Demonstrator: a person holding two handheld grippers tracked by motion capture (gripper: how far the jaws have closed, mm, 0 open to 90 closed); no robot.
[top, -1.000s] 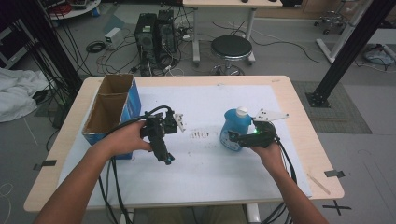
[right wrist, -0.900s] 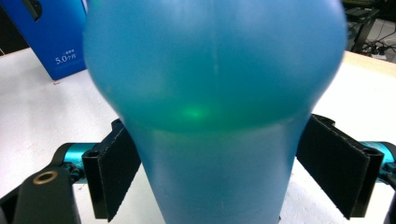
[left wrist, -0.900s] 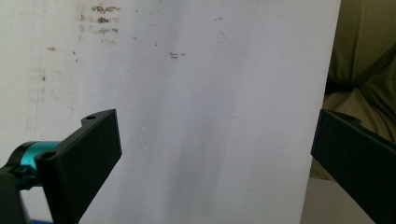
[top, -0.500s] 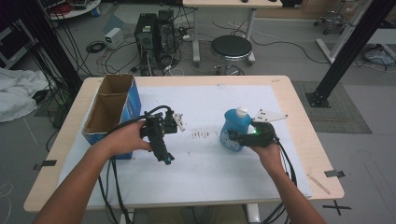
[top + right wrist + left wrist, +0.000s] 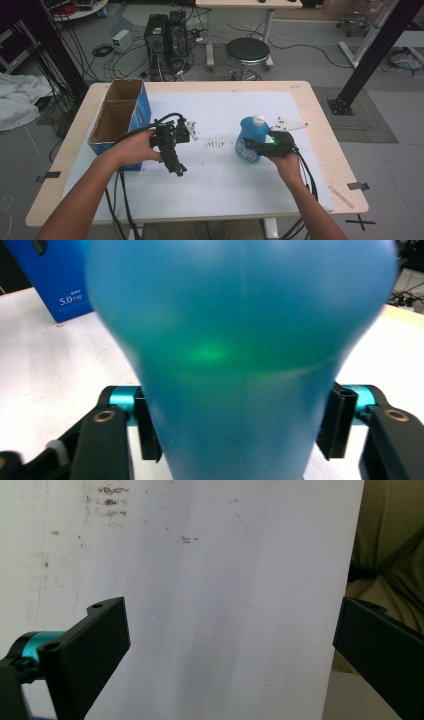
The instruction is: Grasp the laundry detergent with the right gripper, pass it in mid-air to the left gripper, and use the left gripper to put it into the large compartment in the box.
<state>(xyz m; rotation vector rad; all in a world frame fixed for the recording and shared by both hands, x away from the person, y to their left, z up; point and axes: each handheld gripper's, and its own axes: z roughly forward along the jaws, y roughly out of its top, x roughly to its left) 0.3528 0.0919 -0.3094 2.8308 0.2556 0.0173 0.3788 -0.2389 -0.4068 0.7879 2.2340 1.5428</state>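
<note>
- White sheeting point(image 5: 210, 185) covered the wooden table; a blue cardboard box point(image 5: 120, 117) stood open at its left edge, with computer towers and a stool on the floor beyond.
- Blue bottle point(image 5: 251, 137) with a white cap stood upright right of centre, near a patch of dark marks on the sheet.
- Step in hand, as I judged it: taking hold of the bottle. Right gripper point(image 5: 255, 147) had just been closing, the bottle between its jaws; in the right gripper view the pads point(image 5: 148, 427) sat against the bottle's point(image 5: 240, 355) sides, clamped.
- Left gripper point(image 5: 225, 645) hung over bare sheet, jaws wide apart, holding nothing.
- Next move likely calls for a steady, upright lift.
</note>
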